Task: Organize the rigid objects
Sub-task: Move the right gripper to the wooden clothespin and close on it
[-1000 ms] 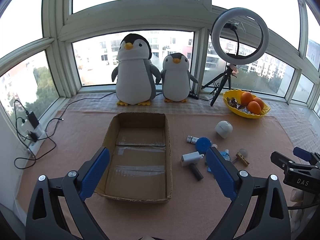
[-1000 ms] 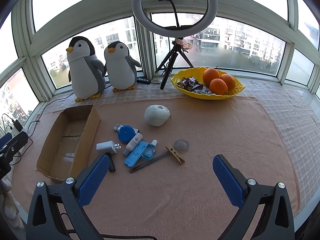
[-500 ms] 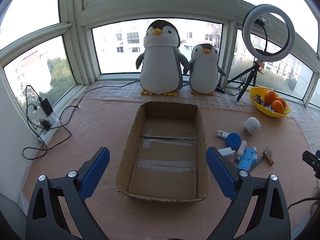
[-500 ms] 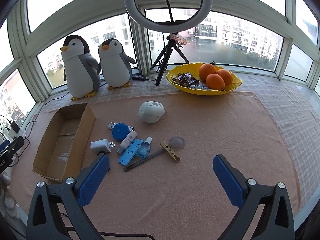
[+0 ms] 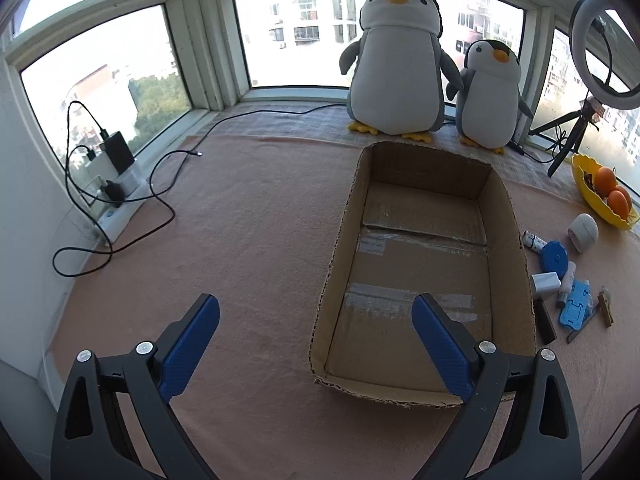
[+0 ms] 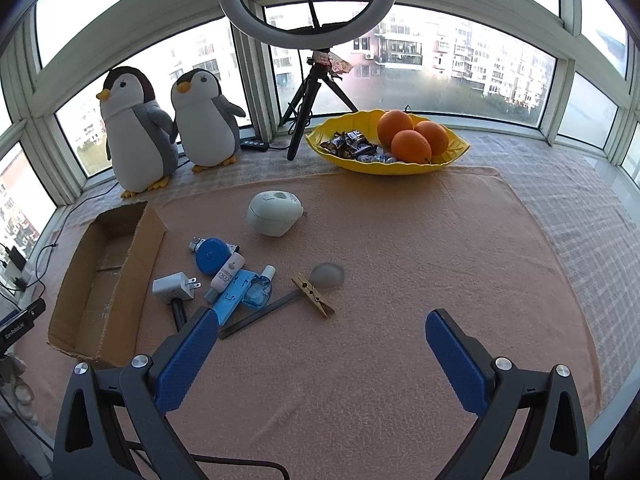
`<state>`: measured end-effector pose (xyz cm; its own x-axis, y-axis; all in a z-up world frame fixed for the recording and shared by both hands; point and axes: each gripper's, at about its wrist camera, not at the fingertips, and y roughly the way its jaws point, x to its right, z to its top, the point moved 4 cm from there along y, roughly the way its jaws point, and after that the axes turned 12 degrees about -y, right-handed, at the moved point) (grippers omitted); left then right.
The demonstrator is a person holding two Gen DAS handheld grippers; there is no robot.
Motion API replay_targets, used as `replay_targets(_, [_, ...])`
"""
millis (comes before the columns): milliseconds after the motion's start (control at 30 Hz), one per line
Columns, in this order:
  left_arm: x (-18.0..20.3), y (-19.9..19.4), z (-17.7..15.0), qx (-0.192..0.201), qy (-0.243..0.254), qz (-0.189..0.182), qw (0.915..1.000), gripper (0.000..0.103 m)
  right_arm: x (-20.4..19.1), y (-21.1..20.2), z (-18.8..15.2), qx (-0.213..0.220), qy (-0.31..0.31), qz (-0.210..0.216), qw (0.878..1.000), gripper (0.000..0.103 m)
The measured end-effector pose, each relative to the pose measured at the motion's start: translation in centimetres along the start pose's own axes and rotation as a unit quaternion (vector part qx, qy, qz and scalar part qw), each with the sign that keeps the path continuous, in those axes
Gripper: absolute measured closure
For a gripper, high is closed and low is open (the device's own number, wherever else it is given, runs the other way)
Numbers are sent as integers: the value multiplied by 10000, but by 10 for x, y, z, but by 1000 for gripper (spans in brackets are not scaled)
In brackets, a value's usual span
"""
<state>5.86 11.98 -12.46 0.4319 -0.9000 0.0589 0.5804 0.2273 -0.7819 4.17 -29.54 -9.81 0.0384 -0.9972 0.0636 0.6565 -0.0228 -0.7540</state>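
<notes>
My left tool: blue pads spread wide apart, nothing between them, above the pink-covered surface.
My right tool: pads likewise wide apart and empty; its left pad hides the near end of the blue holder.
Cardboard box: open and empty at my left tool's 1 o'clock, long axis running 6 to 12; my right pad covers its near right corner.
Black rod: long axis from 8 to 2 o'clock, far end touching the wooden clothespin.
White charger: prongs point to 3 o'clock; a dark item beneath it is hard to make out.
White tube: leans toward 1 o'clock, against the blue round case.
Clear dome: just beyond the clothespin.
White rounded device: farther out, at 11 o'clock, apart from the cluster.
Yellow bowl: farthest, holding oranges and wrapped sweets.
</notes>
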Motion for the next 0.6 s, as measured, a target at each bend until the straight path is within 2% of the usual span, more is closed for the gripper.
replay_targets(267, [-3, 31, -10, -334, -11, 114, 9994, 7, 22, 21, -7, -100, 52, -159, 9998, 1])
replay_targets(367, [-3, 41, -12, -417, 4, 151, 9990, 12, 25, 35, -10, -200, -16, -84, 9998, 1])
replay_targets(500, [-3, 48, -14, -478, -3, 147, 9988, 12, 22, 51, -13, -269, -257, 50, 9993, 1])
replay_targets(600, [-1, 53, -15, -532, 7, 136, 9985, 16, 16, 63, -14, -301, -464, 155, 9984, 1])
